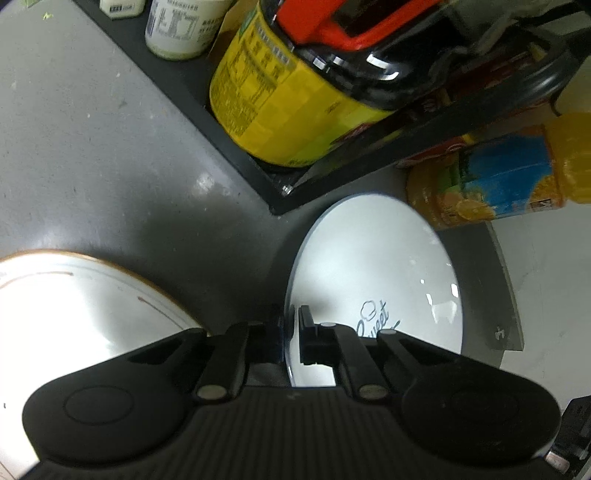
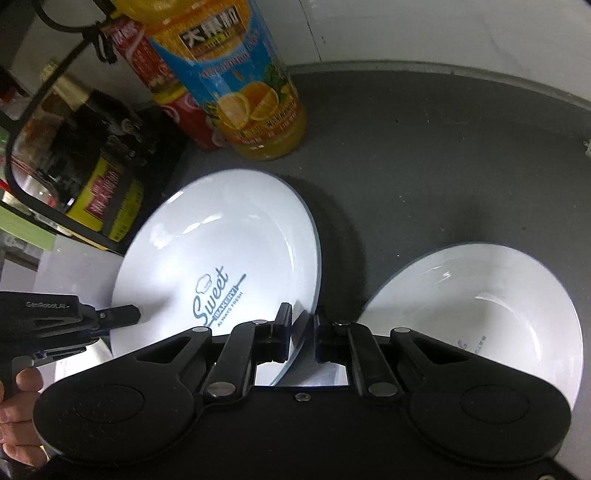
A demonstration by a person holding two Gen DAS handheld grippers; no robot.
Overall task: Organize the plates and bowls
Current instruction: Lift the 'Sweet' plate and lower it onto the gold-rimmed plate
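A white plate with a blue rim and "Sweet Bakery" print is held tilted above the grey counter. My left gripper is shut on its left rim; the plate also shows in the left wrist view. My right gripper is shut on its right rim. The left gripper shows at the plate's left edge in the right wrist view. A white bowl sits at the right. A white plate with a brown rim lies at the left.
A black rack holds a yellow-labelled dark jug and white containers. An orange juice bottle and a red bottle stand behind the plate. The counter's back edge meets a white wall.
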